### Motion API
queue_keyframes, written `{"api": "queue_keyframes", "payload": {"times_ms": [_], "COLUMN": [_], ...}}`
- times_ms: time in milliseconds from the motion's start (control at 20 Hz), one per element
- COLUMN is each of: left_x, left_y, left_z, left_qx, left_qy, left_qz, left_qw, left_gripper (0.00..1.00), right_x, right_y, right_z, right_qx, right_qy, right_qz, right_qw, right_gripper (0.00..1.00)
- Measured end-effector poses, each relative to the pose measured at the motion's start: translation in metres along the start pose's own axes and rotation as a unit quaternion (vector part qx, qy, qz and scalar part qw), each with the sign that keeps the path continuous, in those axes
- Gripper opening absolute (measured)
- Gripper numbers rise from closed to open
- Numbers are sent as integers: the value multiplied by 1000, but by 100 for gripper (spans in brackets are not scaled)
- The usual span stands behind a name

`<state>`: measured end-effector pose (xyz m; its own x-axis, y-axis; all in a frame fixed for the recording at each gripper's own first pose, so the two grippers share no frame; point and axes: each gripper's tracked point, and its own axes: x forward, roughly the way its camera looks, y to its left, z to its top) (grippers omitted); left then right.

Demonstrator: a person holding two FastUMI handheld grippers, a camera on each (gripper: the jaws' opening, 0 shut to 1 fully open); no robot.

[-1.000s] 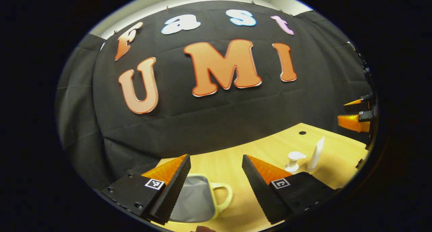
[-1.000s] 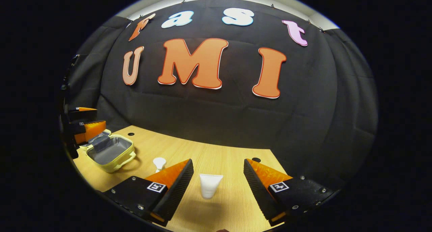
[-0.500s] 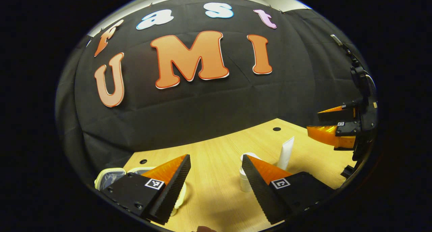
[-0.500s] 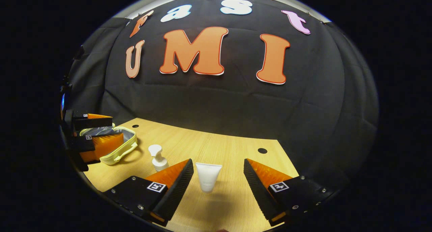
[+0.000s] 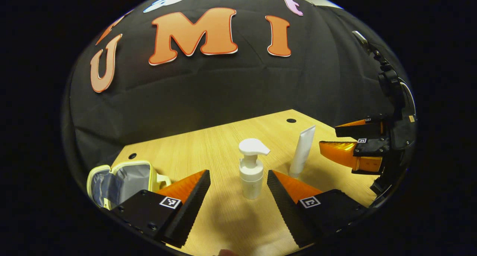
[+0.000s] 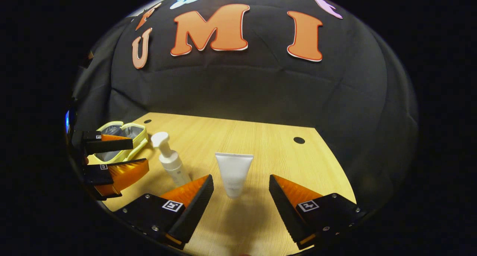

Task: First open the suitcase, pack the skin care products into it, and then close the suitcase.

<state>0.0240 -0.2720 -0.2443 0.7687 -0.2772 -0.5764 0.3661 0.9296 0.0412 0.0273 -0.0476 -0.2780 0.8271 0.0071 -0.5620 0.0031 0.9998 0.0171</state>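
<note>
Left gripper view: my left gripper (image 5: 238, 196) is spread wide, with the upright pump bottle (image 5: 252, 170) standing dead ahead between the fingers, untouched, and the open suitcase (image 5: 121, 179) off to its left on the table (image 5: 208, 151). Right gripper view: my right gripper (image 6: 241, 200) is likewise spread, the tube (image 6: 233, 174) standing cap-down straight ahead, long axis vertical; I judge each hand nearest its own product.

Recording booth: black cloth wall (image 5: 208, 95), bare wooden table (image 5: 208, 151).
</note>
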Motion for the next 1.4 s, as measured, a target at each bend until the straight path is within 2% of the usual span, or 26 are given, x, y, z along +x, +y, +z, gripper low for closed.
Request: {"api": "queue_keyframes", "payload": {"times_ms": [500,850,1000,1050,1100,1150,1250,1350,1400], "left_x": [68,102,106,106,109,112,119,121,121], "left_y": [-10,-13,-13,-16,-17,-21,-22,-21,-20], "left_z": [-53,-72,-76,-77,-76,-77,-77,-72,-73], "left_qx": [-44,-73,-86,-95,-102,-106,-101,-96,-95], "left_qy": [80,99,103,106,105,108,105,101,102], "left_qz": [-30,-34,-30,-36,-39,-39,-32,-30,-31], "left_qw": [995,992,990,989,988,988,989,990,990], "left_gripper": [100,100,98,96,95,87,69,65,63], "right_x": [49,90,99,102,105,107,106,109,108], "right_y": [2,16,18,20,22,23,22,21,22], "right_z": [-50,-70,-79,-80,-82,-88,-93,-92,-93], "right_qx": [5,43,41,45,46,46,46,54,60], "right_qy": [79,107,112,111,111,118,123,117,121], "right_qz": [11,26,21,21,19,17,8,8,9], "right_qw": [997,993,993,993,993,992,991,992,991], "right_gripper": [96,96,96,94,88,83,65,55,53]}}
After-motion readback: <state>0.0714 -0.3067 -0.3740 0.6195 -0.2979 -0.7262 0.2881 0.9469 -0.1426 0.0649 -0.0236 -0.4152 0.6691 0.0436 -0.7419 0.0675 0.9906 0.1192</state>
